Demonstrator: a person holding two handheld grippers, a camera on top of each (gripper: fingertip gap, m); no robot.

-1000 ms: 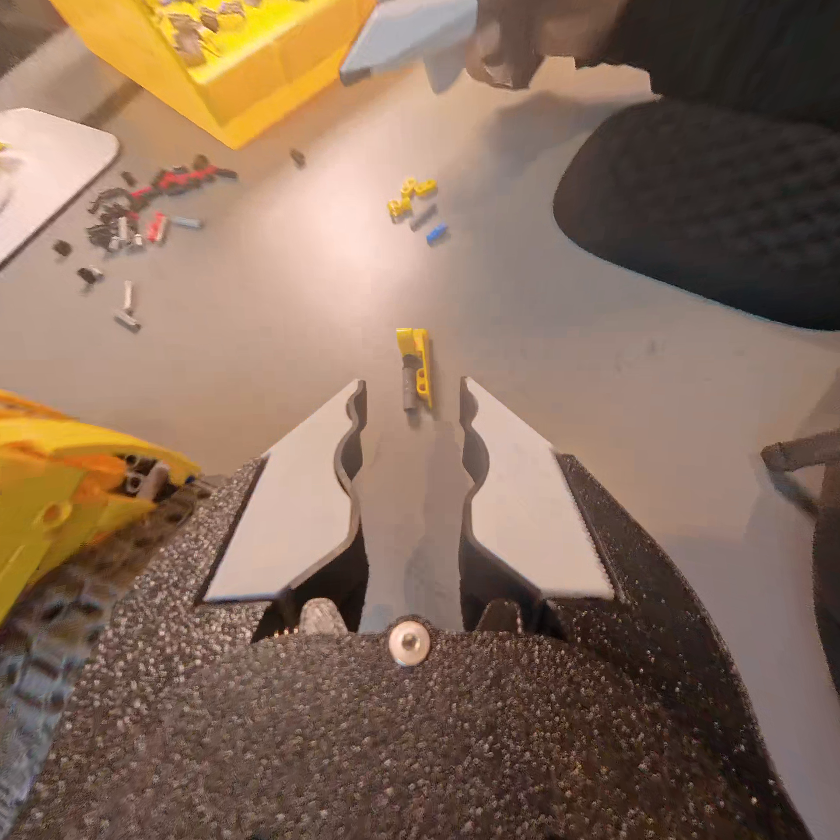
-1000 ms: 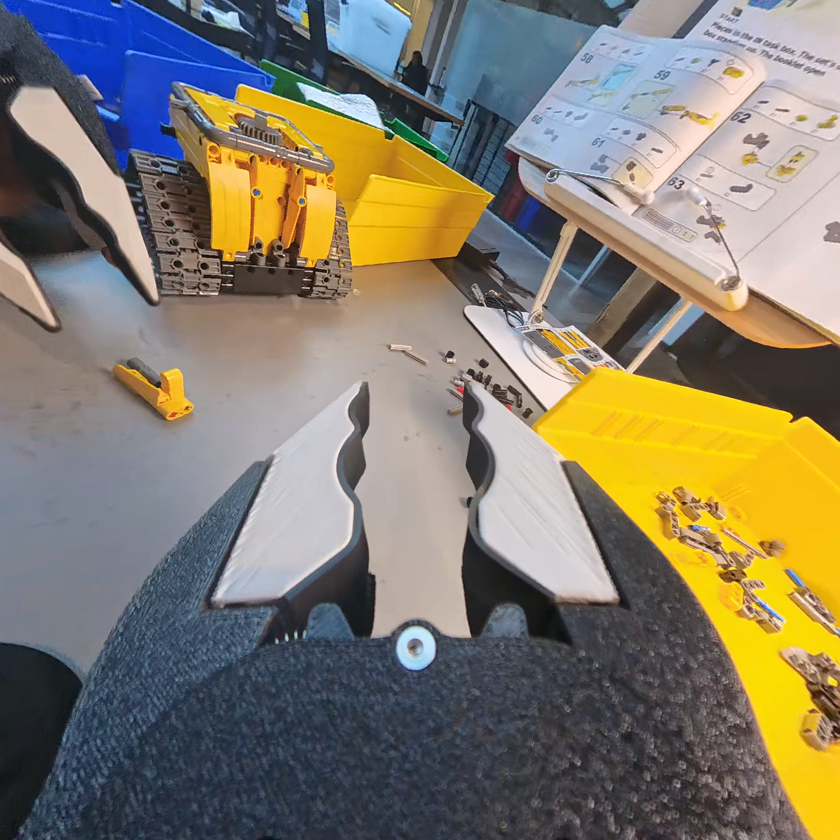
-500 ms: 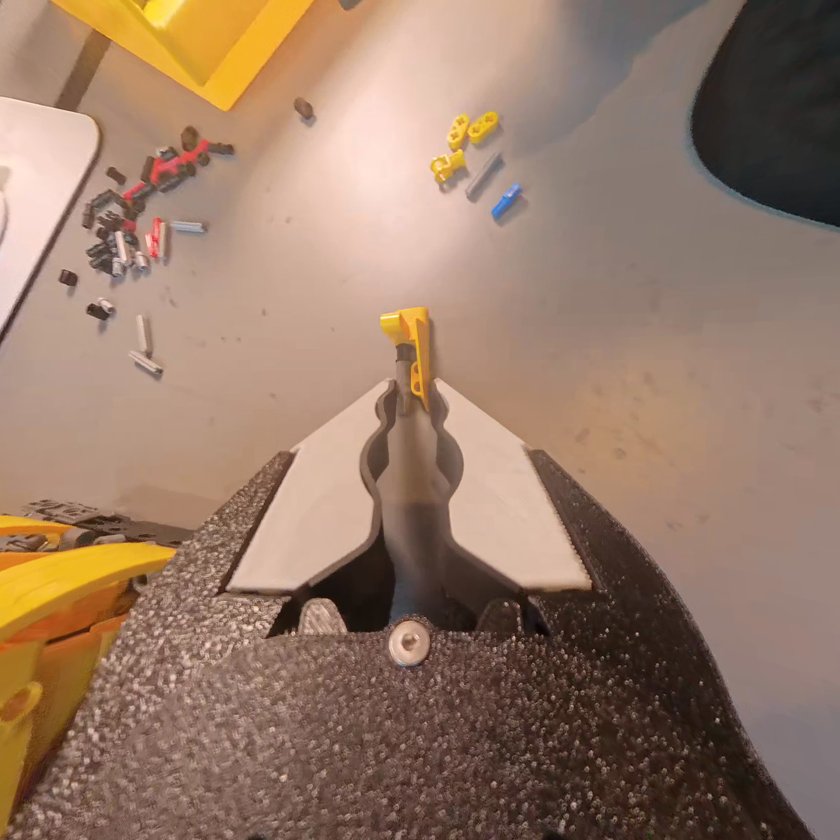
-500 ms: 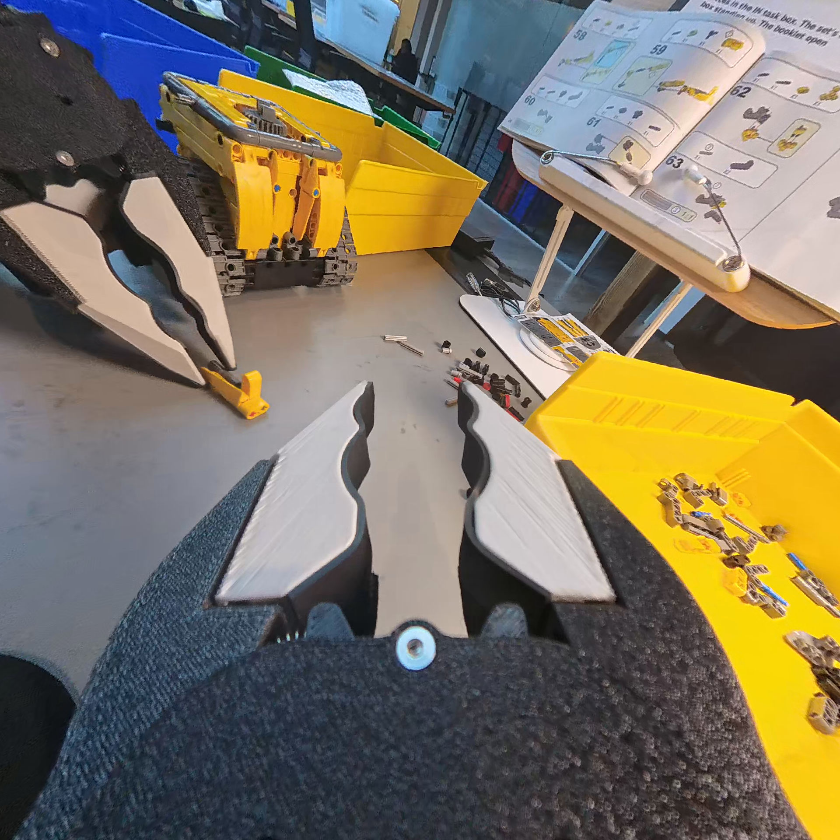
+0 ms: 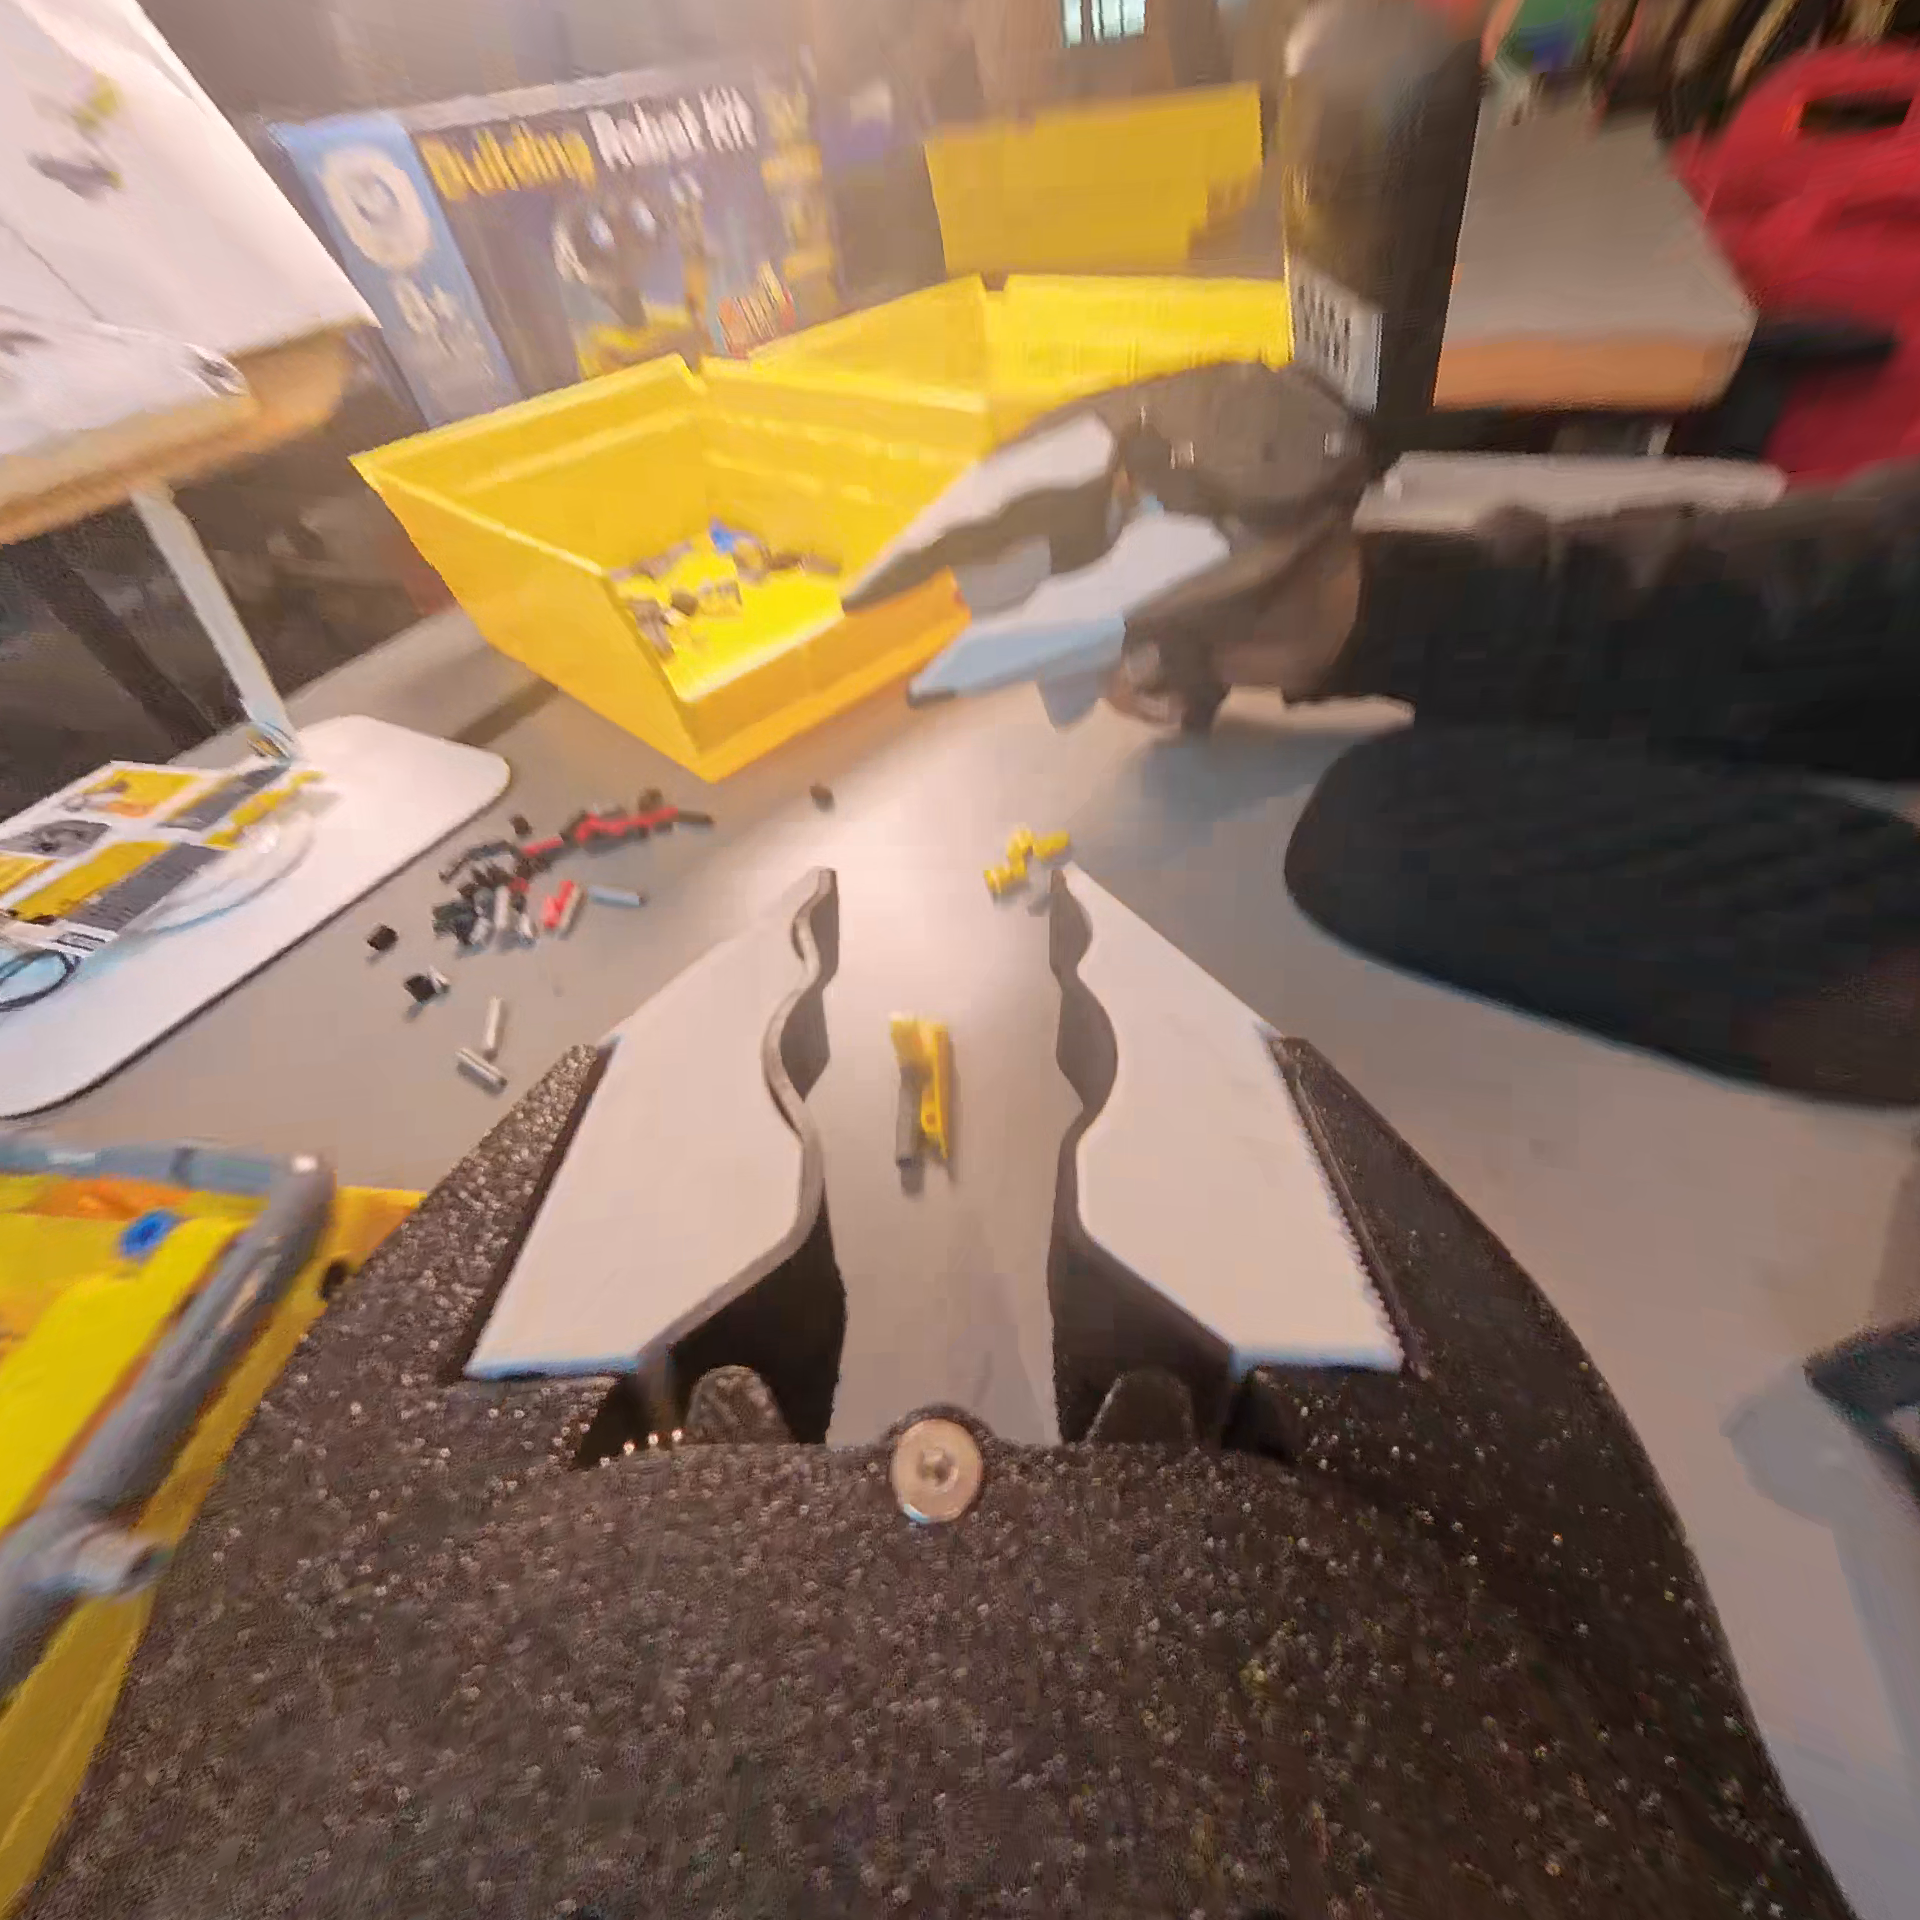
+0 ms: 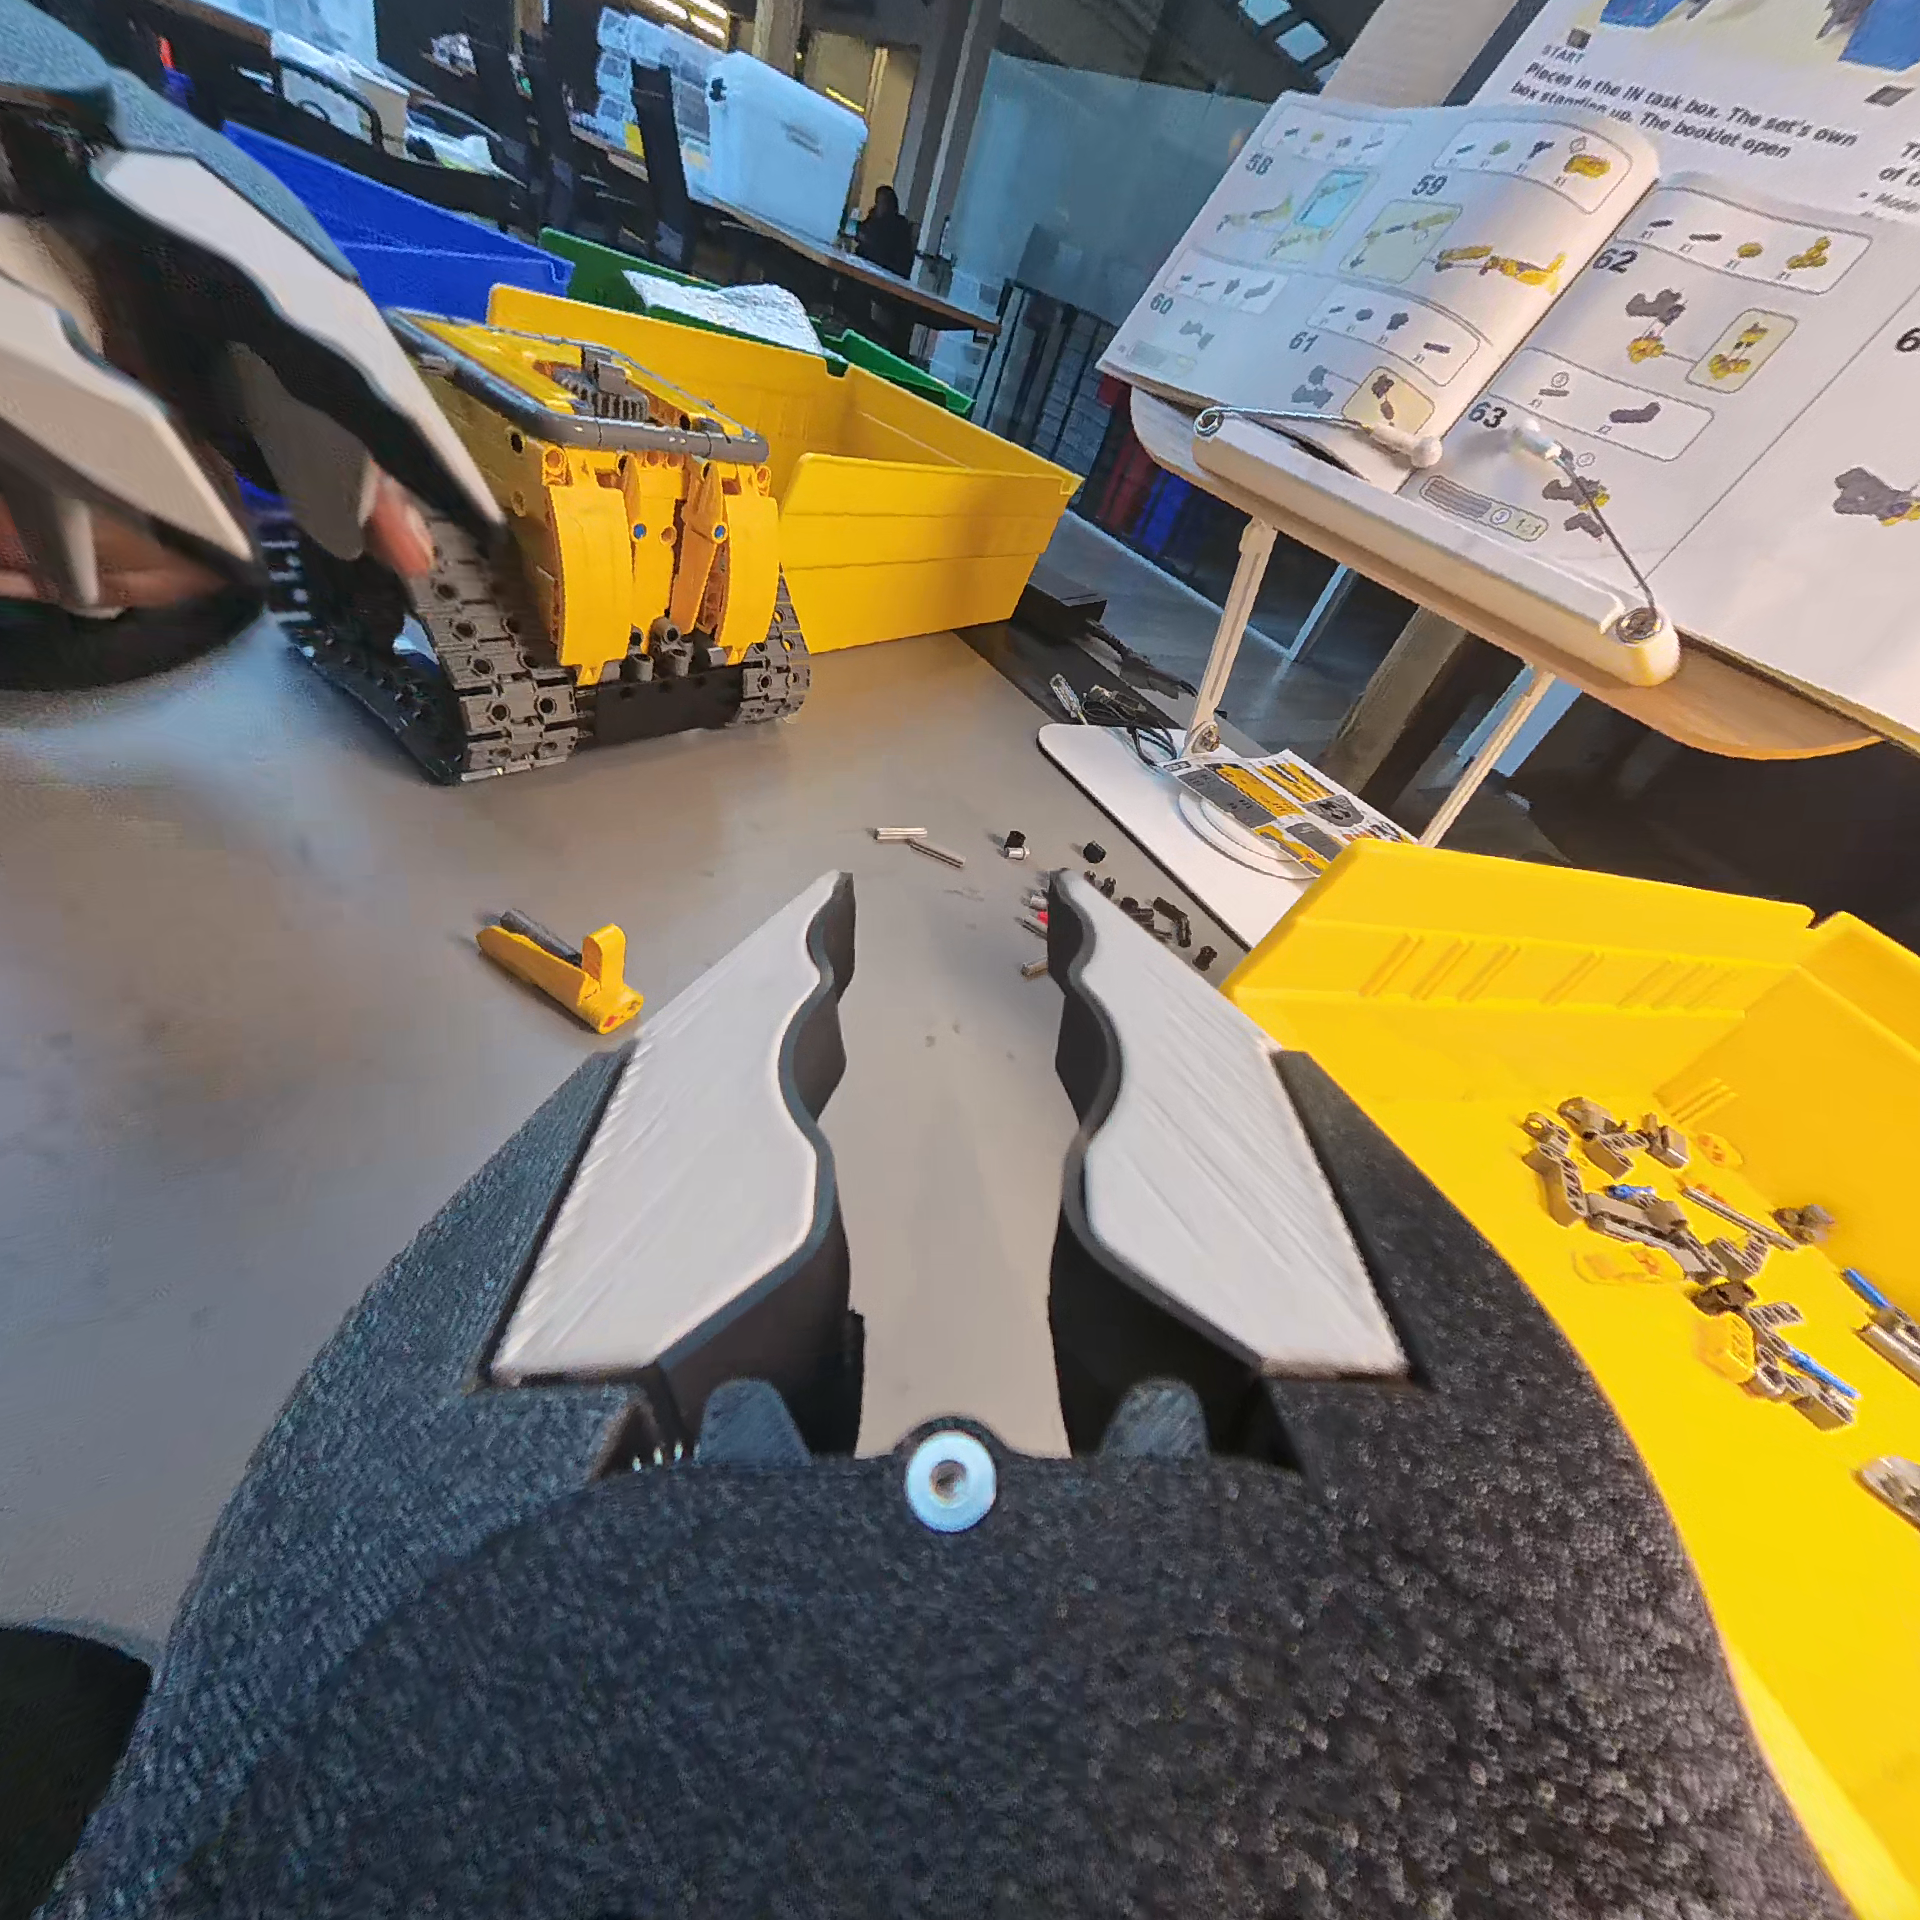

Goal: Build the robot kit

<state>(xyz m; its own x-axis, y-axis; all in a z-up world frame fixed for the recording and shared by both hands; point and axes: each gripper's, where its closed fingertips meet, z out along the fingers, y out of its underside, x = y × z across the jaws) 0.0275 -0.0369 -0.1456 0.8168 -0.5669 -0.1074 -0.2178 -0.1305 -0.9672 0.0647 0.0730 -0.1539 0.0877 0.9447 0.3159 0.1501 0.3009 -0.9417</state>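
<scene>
Left gripper hovering jaws apart, gripping nothing, yellow piece lying on grey table between its fingers (untouched). Right gripper likewise gaping, empty, beside yellow bin.

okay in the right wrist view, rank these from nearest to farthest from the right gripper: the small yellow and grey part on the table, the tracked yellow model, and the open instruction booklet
From the right gripper:
1. Small yellow and grey part, lying on the table just left of the gripper.
2. Tracked yellow model, farther back on the left.
3. Open instruction booklet, raised on its stand at upper right.
</scene>
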